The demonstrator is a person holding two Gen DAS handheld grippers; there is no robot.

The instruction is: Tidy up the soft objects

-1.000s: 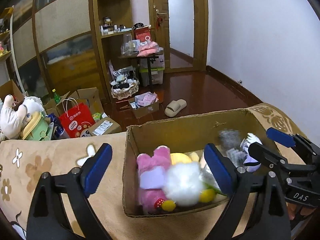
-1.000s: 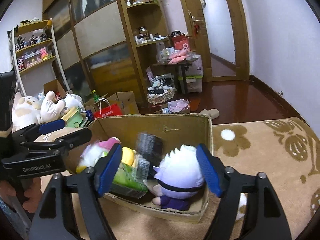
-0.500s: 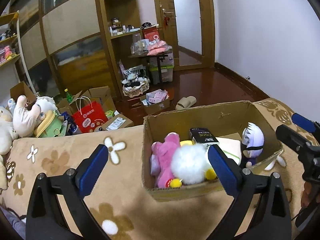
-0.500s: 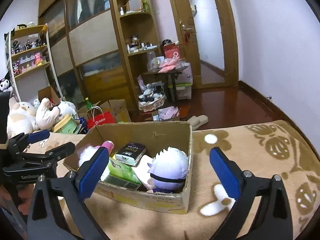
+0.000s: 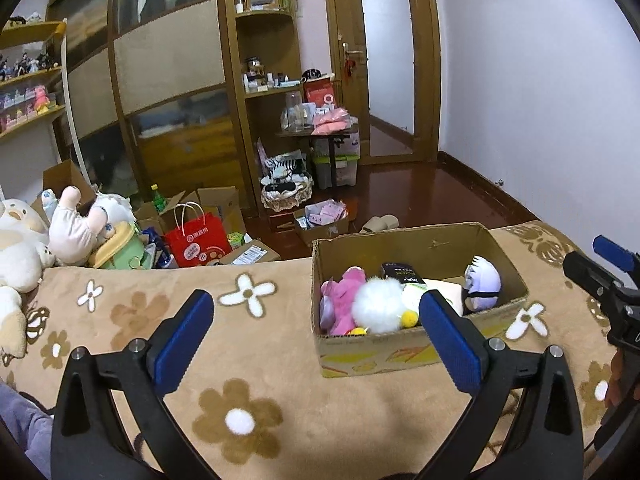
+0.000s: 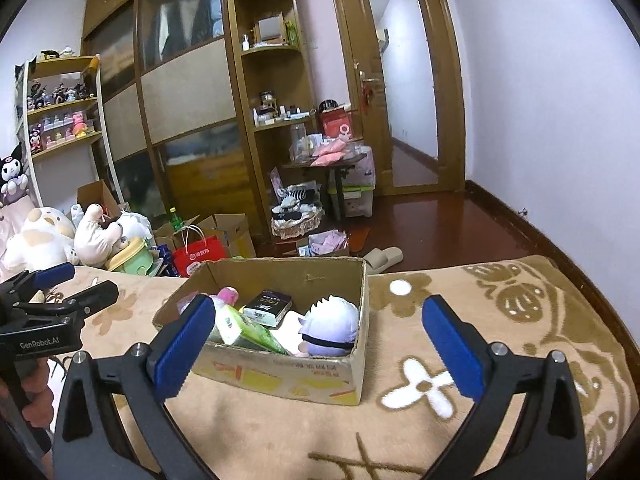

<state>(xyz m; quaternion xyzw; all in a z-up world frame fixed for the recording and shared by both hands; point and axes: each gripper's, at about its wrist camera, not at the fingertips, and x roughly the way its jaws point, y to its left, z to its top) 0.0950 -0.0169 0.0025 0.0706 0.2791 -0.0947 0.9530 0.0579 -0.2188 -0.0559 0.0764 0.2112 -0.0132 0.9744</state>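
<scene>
A cardboard box (image 5: 416, 350) stands on the beige flowered blanket (image 5: 256, 364). It holds a pink plush (image 5: 344, 300), a white fluffy plush (image 5: 378, 306), a white-haired doll (image 5: 482, 282), a black packet (image 5: 402, 272) and a green tissue pack (image 6: 248, 330). The box (image 6: 280, 368) and doll (image 6: 332, 324) also show in the right wrist view. My left gripper (image 5: 316, 344) is open and empty, held back above the blanket in front of the box. My right gripper (image 6: 318, 348) is open and empty, back from the box's near wall.
Large plush toys (image 5: 24, 240) lie at the blanket's left end. Beyond the blanket's far edge are a red paper bag (image 5: 198, 240), cardboard boxes (image 5: 324, 226), a slipper (image 5: 380, 224), a wicker basket (image 5: 286, 192), shelves and a door.
Both grippers have drawn back and up from the box, which now looks smaller and farther. A black packet that was blurred in the air over the box now lies in it.
</scene>
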